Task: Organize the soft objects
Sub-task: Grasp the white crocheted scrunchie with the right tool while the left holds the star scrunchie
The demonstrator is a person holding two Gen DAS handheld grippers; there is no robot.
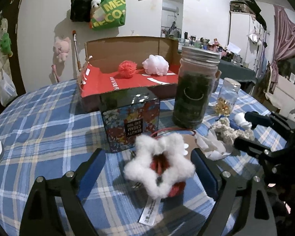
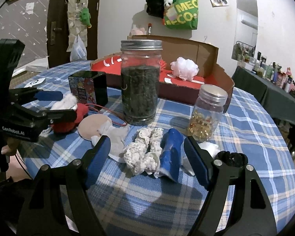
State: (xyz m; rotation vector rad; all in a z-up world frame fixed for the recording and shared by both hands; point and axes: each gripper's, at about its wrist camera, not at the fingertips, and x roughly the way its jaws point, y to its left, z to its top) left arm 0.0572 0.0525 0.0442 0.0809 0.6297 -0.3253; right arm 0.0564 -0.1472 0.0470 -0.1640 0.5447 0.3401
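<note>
A fluffy white star-shaped plush with a red core lies on the plaid tablecloth between the fingers of my left gripper. The jaws stand wide, with a gap on the left side, so it is open. My right gripper is open around a cream knitted scrunchie and a blue soft roll, with neither pad pressing. Behind, an open red cardboard box holds an orange-red pouf and a white pouf. In the right wrist view the left gripper straddles the plush.
A tall jar of dark leaves, a small jar of yellow capsules and a floral tin stand between the grippers and the box. White tissue, a round beige pad and a black scrunchie lie nearby.
</note>
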